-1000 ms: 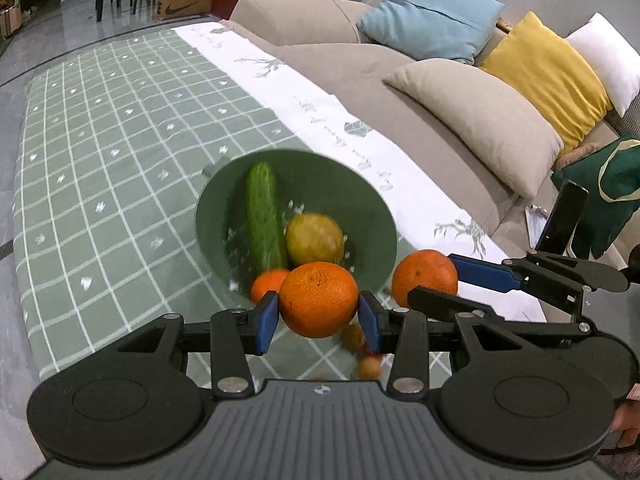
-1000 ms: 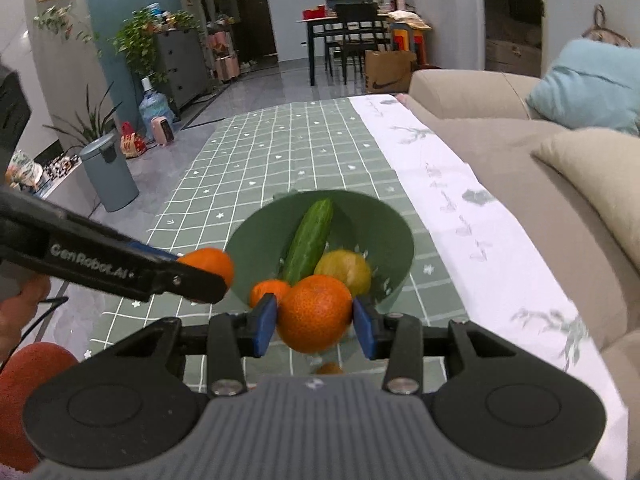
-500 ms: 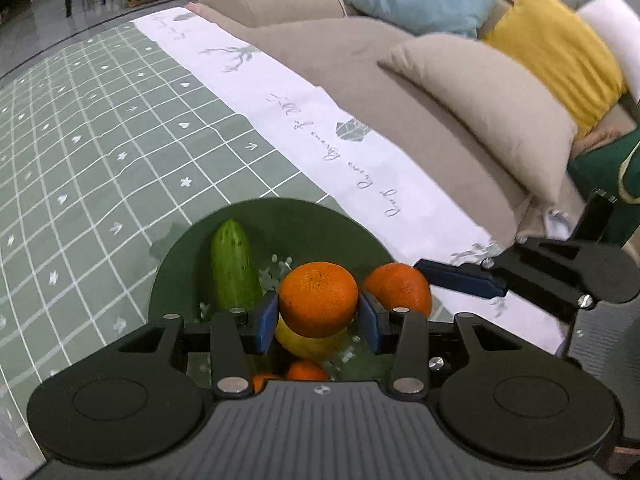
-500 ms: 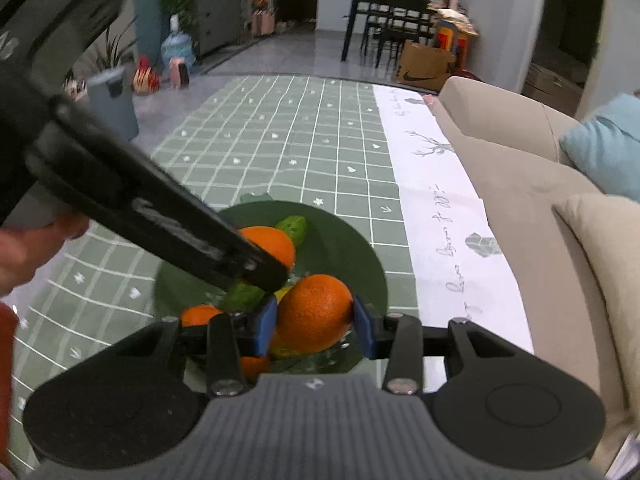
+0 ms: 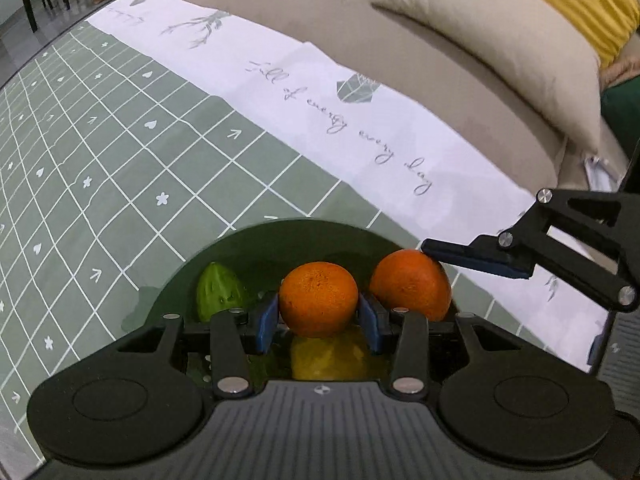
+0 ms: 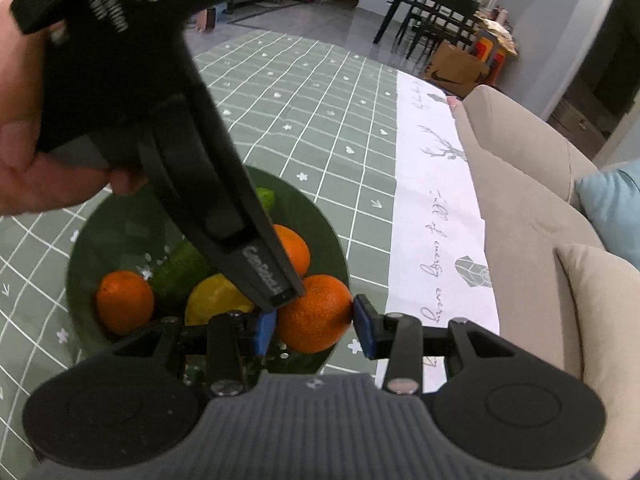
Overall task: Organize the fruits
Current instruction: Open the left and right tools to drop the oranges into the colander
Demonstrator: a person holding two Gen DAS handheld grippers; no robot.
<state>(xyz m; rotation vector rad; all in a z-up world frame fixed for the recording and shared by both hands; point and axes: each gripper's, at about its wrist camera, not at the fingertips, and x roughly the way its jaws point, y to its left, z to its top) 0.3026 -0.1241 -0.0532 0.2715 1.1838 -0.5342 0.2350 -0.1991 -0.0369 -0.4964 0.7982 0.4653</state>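
Both grippers are closing in over the green bowl (image 5: 304, 232), which is now sitting right beneath their fingers instead of ahead of them. The left gripper (image 5: 319, 316) is carrying its orange (image 5: 318, 298) above the yellow fruit (image 5: 328, 356). The right gripper (image 6: 315, 326) is bringing its orange (image 6: 316, 314) over the bowl's near edge, now just beside the left gripper's fingertips (image 6: 280, 294).

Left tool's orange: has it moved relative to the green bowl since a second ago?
Yes. The round orange in the left tool moved from outside the green bowl's near rim to over it.
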